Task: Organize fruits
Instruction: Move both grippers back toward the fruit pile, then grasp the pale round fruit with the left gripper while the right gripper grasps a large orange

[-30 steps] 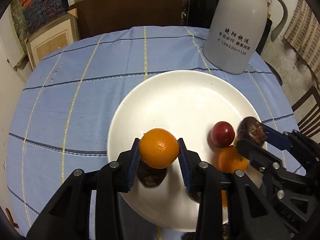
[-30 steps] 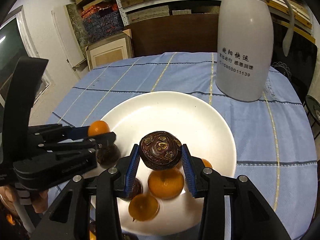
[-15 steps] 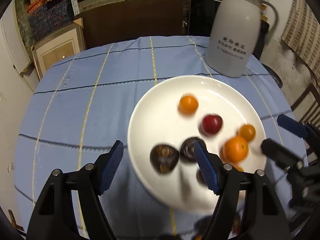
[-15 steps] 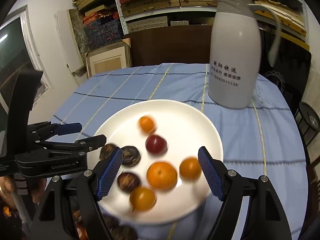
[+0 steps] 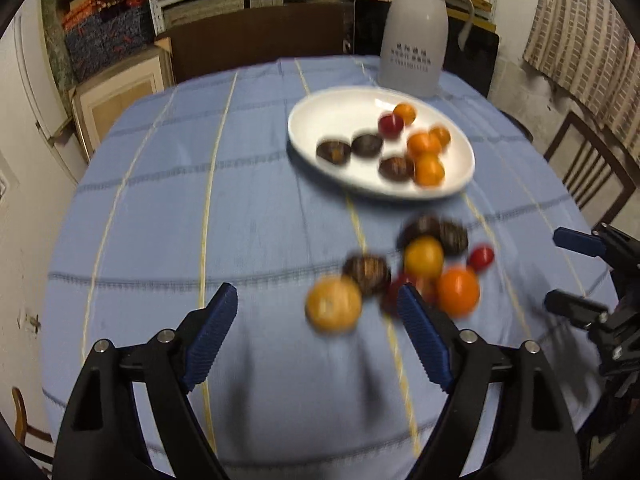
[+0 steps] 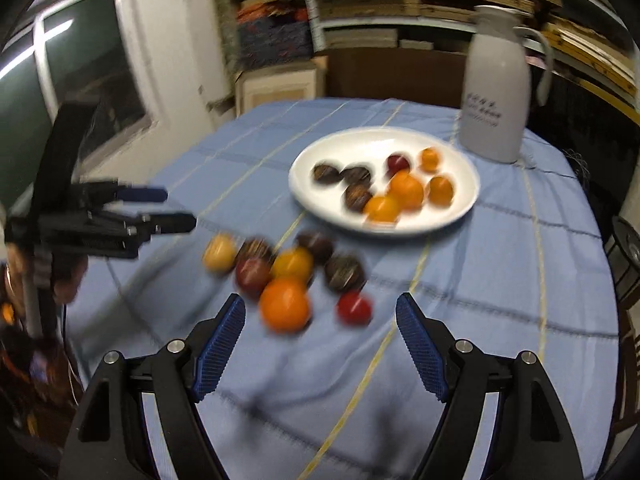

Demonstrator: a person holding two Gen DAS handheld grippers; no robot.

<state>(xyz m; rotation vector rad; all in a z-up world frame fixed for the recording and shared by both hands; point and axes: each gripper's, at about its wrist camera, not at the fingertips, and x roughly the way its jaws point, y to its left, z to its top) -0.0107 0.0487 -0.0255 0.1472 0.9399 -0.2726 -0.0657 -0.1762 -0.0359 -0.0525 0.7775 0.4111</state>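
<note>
Left claw (image 5: 316,336) empty, jaws opening, nothing between the pads. Right claw (image 6: 320,340) wide, also empty. Both hang above the loose fruit pile (image 6: 288,276) on the tabletop (image 5: 160,208), near side of the plate (image 6: 460,208). My read: spread jaws suit the next pick. Plate already carries oranges, a red fruit and dark ones, near the white jug (image 6: 496,104). Blurry, so counts are unclear.

White plate (image 5: 320,118), orange and dark-brown fruits (image 5: 424,258), blue yellow-striped tablecloth (image 5: 240,208), blue-padded tongs (image 5: 320,344)
</note>
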